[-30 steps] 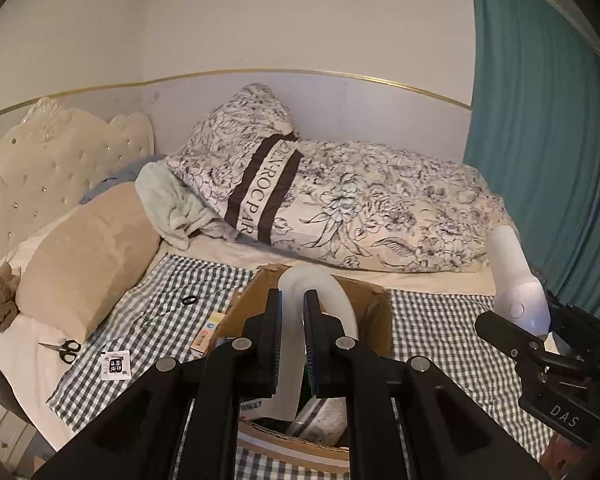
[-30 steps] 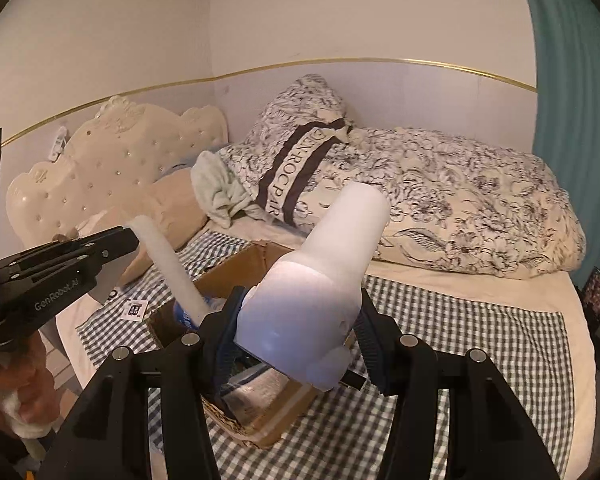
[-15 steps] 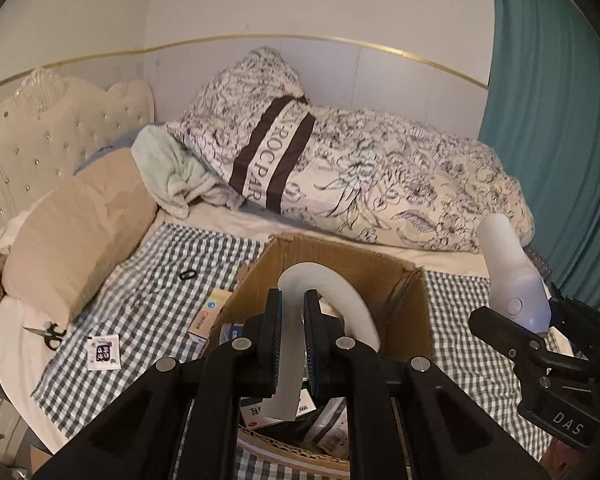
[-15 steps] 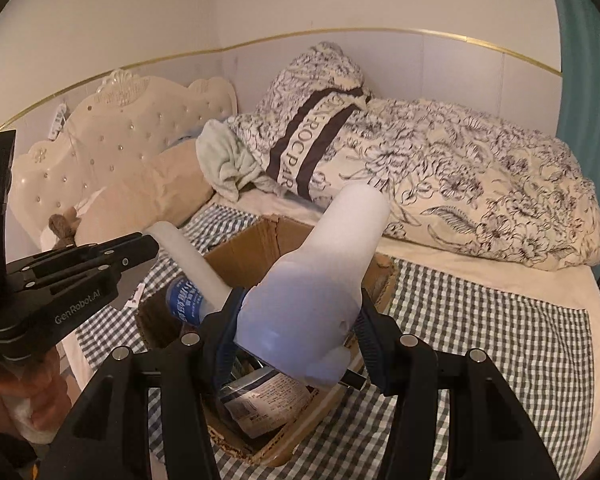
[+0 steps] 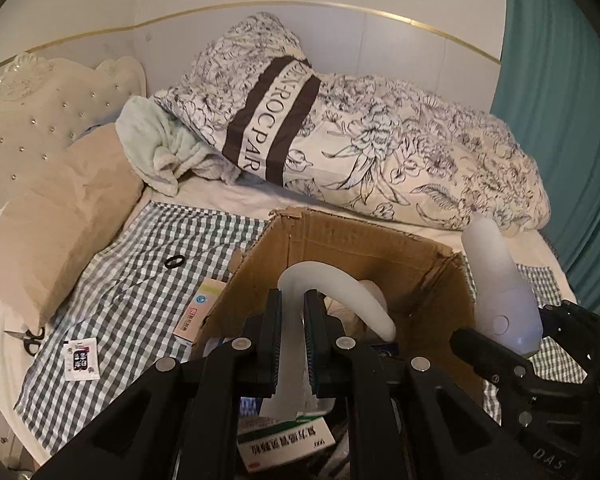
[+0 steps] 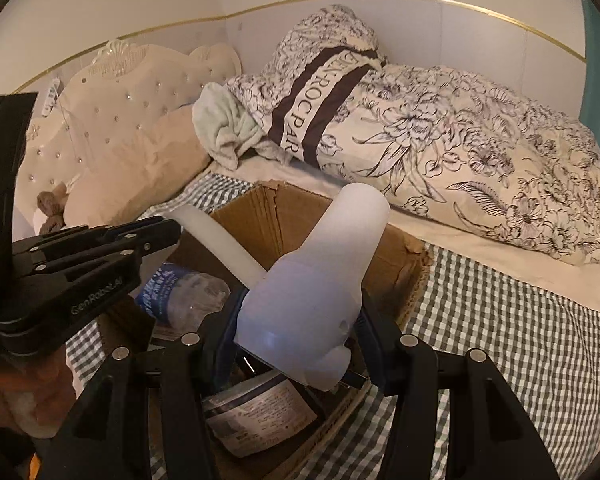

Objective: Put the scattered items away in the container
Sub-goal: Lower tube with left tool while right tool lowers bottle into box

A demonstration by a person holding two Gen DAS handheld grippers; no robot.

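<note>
Cardboard box (image 5: 352, 248) sits open-topped on the checked cloth (image 5: 120, 292) spread over the bed, with both grippers poised above its opening. The left gripper (image 5: 291, 320) is clamped on one end of a curved white tube (image 5: 340, 284), whose arc rises past the fingertips and bends down into the box; in the right wrist view the same tube (image 6: 216, 236) runs from the left gripper (image 6: 168, 236) toward the white device body (image 6: 320, 280). The right gripper (image 6: 296, 320) is closed around that bulky white device, its rounded nozzle pointing up and away over the box (image 6: 284, 216); from the left wrist view the device (image 5: 500, 284) stands just over the box's right wall. Inside the box lie a crumpled water bottle (image 6: 180, 292), a labelled jar (image 6: 260, 412) and a green-and-white medicine packet (image 5: 284, 440). Scattered on the cloth to the left of the box are a small carton (image 5: 200, 308) touching its outer wall, a black ring (image 5: 174, 261), a white sachet (image 5: 82, 362) and scissors (image 5: 30, 338) at the cloth's edge. A floral duvet (image 5: 380, 152) is heaped behind the box.
</note>
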